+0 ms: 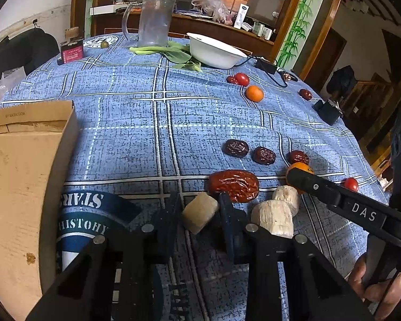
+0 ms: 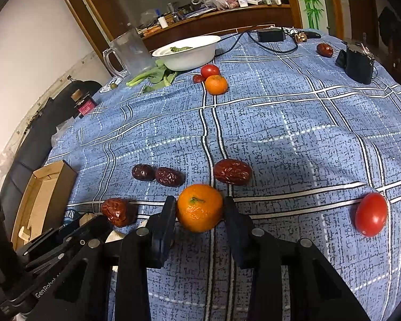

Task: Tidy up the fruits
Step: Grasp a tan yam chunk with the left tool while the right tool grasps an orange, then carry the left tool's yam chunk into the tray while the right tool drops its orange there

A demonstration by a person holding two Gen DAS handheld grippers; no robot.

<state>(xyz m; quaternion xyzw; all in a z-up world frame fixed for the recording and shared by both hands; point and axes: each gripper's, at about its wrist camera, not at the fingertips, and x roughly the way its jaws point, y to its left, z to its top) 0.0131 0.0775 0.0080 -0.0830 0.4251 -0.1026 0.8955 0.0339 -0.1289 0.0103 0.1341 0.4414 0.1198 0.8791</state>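
Note:
My left gripper [image 1: 199,211] is shut on a pale beige chunk [image 1: 200,214] that rests on the blue checked tablecloth [image 1: 147,123]. A large red date [image 1: 234,184] lies just beyond it, and two more pale chunks [image 1: 276,216] lie to its right. My right gripper [image 2: 199,210] is shut on a tangerine [image 2: 199,206], one pad against each side, with the fruit on the cloth. In the left wrist view one of its fingers [image 1: 310,184] covers that tangerine [image 1: 300,167]. An open cardboard box [image 1: 26,165] stands at the left.
Three dark dates [image 2: 169,176] lie just behind the tangerine, and a tomato [image 2: 371,214] sits to the right. Farther back are another tangerine [image 2: 216,84], a tomato [image 2: 209,71], a white bowl [image 2: 187,53], greens [image 1: 173,53], a clear pitcher [image 1: 155,21] and a black device [image 2: 358,62].

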